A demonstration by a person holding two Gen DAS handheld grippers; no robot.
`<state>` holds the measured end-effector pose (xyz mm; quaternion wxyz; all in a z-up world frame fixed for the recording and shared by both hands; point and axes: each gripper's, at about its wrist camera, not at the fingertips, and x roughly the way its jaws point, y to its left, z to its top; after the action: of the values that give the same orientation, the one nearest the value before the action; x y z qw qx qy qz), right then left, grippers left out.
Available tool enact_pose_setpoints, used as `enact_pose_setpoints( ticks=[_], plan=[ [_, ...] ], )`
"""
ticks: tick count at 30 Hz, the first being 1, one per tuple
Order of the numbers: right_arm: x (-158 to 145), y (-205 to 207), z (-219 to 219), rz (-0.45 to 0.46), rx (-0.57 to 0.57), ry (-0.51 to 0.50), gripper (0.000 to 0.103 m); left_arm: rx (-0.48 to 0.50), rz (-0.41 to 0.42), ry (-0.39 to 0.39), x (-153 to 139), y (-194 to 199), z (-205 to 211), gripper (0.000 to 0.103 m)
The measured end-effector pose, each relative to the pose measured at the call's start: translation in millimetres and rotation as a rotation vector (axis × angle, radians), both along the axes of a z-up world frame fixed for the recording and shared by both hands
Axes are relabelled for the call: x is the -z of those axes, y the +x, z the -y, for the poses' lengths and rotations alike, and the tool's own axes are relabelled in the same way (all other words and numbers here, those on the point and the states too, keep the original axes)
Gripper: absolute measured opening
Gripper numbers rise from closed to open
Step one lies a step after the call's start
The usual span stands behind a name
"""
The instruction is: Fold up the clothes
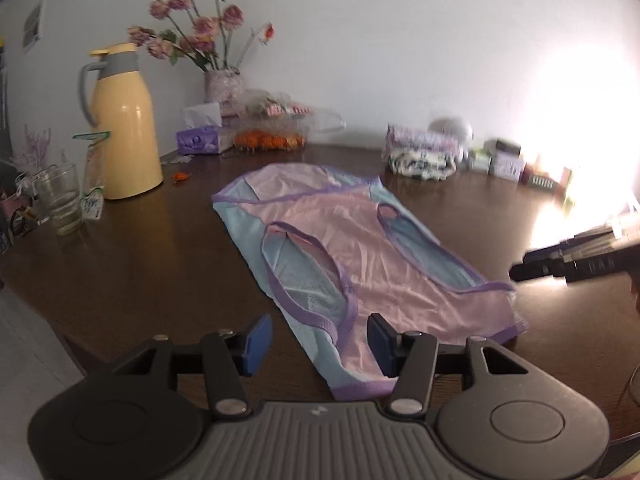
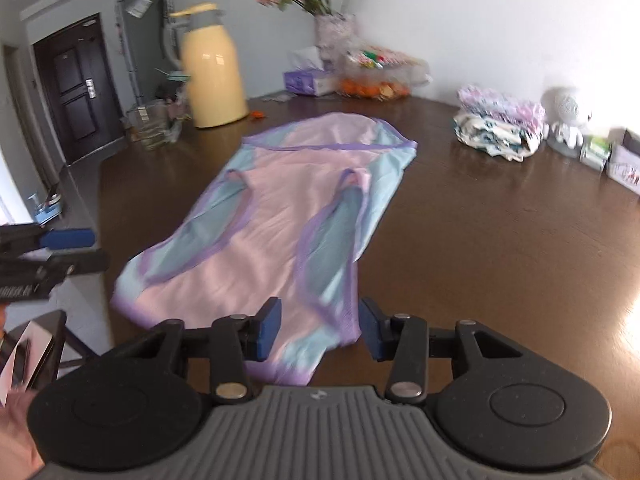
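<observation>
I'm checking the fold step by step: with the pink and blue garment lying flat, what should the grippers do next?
Probably close each gripper on the near hem. The pink and blue sleeveless garment with purple trim lies flat on the dark wooden table, and the left gripper and right gripper stand open over its near corners, gripping nothing.

The near hem of the pink and blue garment [image 1: 360,264] runs behind the left gripper [image 1: 319,342] in the left wrist view, and behind the right gripper [image 2: 320,330] in the right wrist view. Glare whitens the boxes [image 1: 516,162] at the table's far right. The thermos [image 2: 214,76] is blurred. The contents of the clear bag [image 1: 276,118] are too small to tell.
</observation>
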<state>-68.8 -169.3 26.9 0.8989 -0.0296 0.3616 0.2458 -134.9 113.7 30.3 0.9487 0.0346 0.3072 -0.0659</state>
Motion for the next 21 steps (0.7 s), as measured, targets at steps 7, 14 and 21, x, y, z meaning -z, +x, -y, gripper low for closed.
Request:
enact_pose_setpoints(
  ticks=[7,14,21],
  plan=[
    [21.8,46.4,-14.8,-0.08,-0.023,-0.05,0.037,-0.008,-0.151,0.017,23.8,41.5,-4.1,0.038],
    [33.5,49.5,-20.2,-0.12,-0.056,-0.086,0.015,-0.033,-0.221,-0.056,32.3,53.0,-21.9,0.013],
    [31.5,45.7,-22.0,-0.095,-0.07,-0.197,0.004,-0.063,-0.233,-0.116,30.8,48.6,-33.9,0.008]
  ],
)
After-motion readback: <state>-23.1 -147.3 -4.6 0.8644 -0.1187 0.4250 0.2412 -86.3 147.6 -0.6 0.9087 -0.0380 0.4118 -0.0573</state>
